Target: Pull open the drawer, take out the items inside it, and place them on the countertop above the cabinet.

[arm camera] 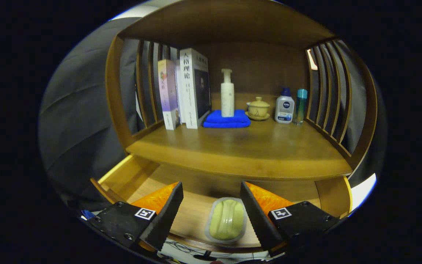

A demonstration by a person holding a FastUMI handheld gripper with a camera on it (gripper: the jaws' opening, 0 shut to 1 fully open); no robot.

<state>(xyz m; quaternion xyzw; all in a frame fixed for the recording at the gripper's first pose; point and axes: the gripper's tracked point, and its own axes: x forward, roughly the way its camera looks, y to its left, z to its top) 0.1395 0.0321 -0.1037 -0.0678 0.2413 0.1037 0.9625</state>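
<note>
The drawer (143, 176) is pulled open under the countertop (240, 150), and a pale green item in a clear pack (227, 219) lies on its floor, between my fingers but touched by neither. My gripper (211, 198) is spread wide, holding nothing. On the countertop, well beyond, stand books (185, 90), a pump bottle (227, 95) on a blue cloth (226, 119), a lidded cup (258, 108) and two bottles (291, 106).
</note>
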